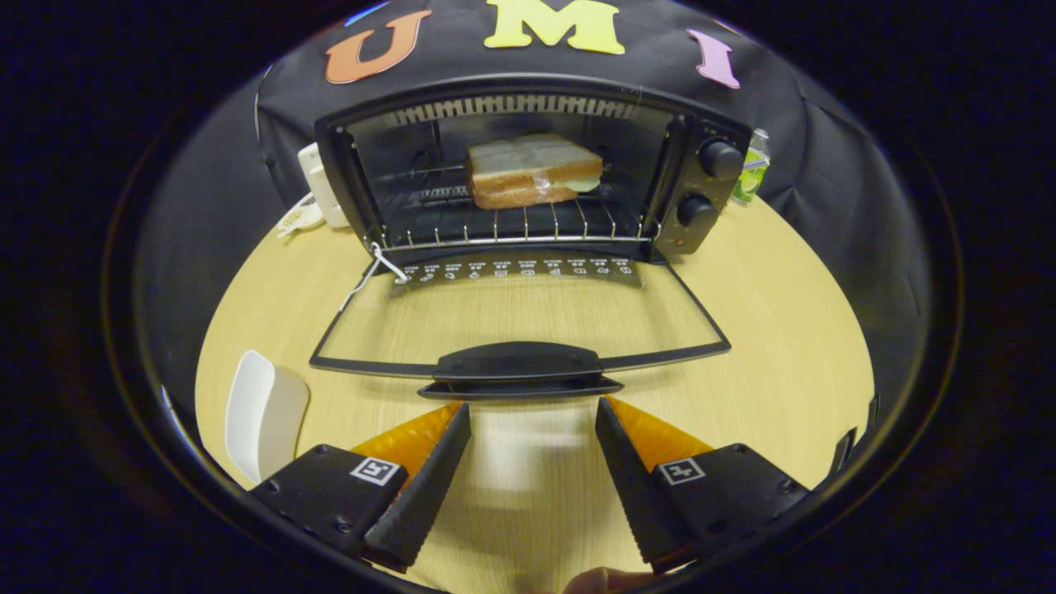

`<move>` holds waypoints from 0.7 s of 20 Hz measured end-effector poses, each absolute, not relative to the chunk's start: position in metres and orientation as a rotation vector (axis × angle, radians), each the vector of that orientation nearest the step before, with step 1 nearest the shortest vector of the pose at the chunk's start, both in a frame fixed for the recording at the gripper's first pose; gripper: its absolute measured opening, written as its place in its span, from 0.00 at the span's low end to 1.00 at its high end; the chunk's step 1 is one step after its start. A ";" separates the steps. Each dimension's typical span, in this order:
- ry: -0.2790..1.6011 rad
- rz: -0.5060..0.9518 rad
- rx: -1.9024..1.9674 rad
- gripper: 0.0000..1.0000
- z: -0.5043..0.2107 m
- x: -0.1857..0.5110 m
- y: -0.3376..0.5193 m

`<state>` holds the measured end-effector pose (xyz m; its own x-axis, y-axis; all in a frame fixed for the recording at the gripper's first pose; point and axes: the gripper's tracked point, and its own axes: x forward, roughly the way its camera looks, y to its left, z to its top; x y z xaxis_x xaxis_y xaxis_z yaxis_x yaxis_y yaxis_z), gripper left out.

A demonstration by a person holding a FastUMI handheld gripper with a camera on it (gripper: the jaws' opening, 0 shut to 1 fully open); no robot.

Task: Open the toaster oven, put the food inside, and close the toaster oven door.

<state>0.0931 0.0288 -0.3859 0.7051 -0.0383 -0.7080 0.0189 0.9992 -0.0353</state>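
We see a pale wood-grain surface (767,346), round-edged, under even light. Behind the surface hangs the booth's black cloth wall (825,148), creased in folds. At the surface's far edge, against that wall, stand a white device (318,186) and a small green bottle (752,169).

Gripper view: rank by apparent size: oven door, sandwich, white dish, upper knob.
1. Oven door, lying open, nearer the camera than the oven.
2. White dish and sandwich: look alike; the dish sits nearer, so unsure.
3. Upper knob.
Claw open, empty.
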 end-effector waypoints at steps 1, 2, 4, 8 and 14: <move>0.763 -0.023 -0.028 0.98 -0.375 0.091 0.029; 0.736 -0.016 -0.029 0.98 -0.363 0.090 0.029; 0.660 0.000 -0.037 0.98 -0.335 0.093 0.031; 0.483 0.028 -0.095 0.98 -0.260 0.108 0.034; 0.245 0.081 -0.016 0.98 -0.107 0.110 0.048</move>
<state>0.1097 0.0481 -0.1070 0.9669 0.0783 -0.2428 -0.0822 0.9966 -0.0060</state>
